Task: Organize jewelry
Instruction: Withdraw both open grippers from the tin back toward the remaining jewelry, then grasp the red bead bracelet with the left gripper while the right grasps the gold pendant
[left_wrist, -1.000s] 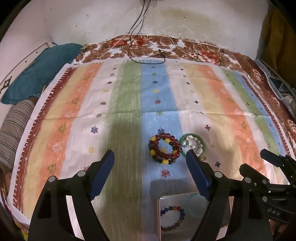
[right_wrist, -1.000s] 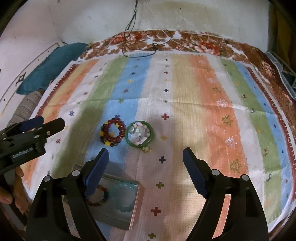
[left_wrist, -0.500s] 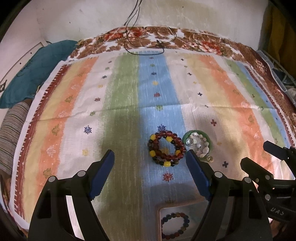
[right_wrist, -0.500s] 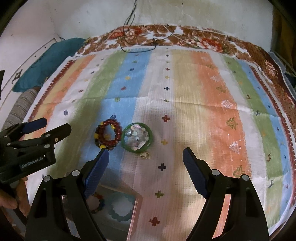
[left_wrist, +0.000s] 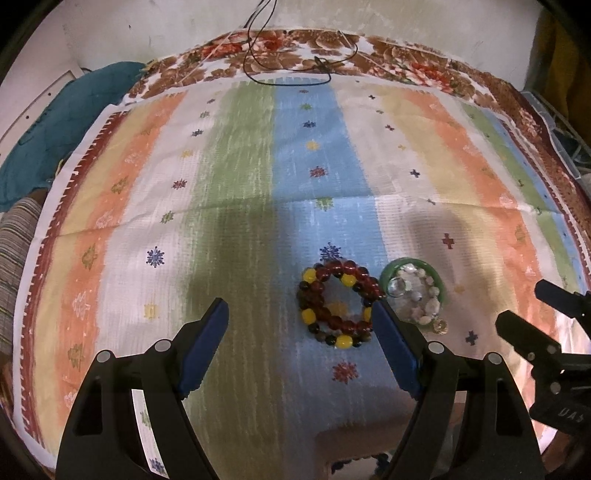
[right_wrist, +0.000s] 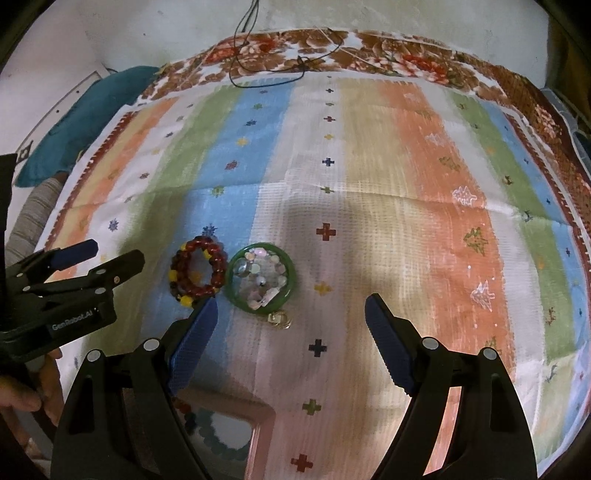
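Both grippers hang above a striped cloth (left_wrist: 236, 192) that covers the surface. The left gripper (left_wrist: 300, 341) has its two blue fingers wide apart and holds nothing. The right gripper (right_wrist: 291, 334) is also wide apart and empty.

On the blue stripe lies a red and yellow bead bracelet (left_wrist: 338, 308), flat on the cloth. In the left wrist view it sits between the fingers of the left gripper, close to the right finger (left_wrist: 393, 350), but I cannot tell if that finger touches it. Just beside the bracelet, on its right, lies a green bangle (right_wrist: 261, 282) with a pile of pale, shiny beads inside its ring. A small gold ring piece (right_wrist: 279, 319) lies at the near edge of the bangle. The bracelet and the bangle seem to touch each other.

At the near edge of the cloth there is a shallow box (right_wrist: 236, 435) with a pale rim. Inside it I see a teal bead bracelet (right_wrist: 218, 434) and part of a dark multicolour bracelet (right_wrist: 184, 410), partly hidden behind the left finger of the right gripper.

A black cable (left_wrist: 295, 62) lies at the far side, on the flowered border
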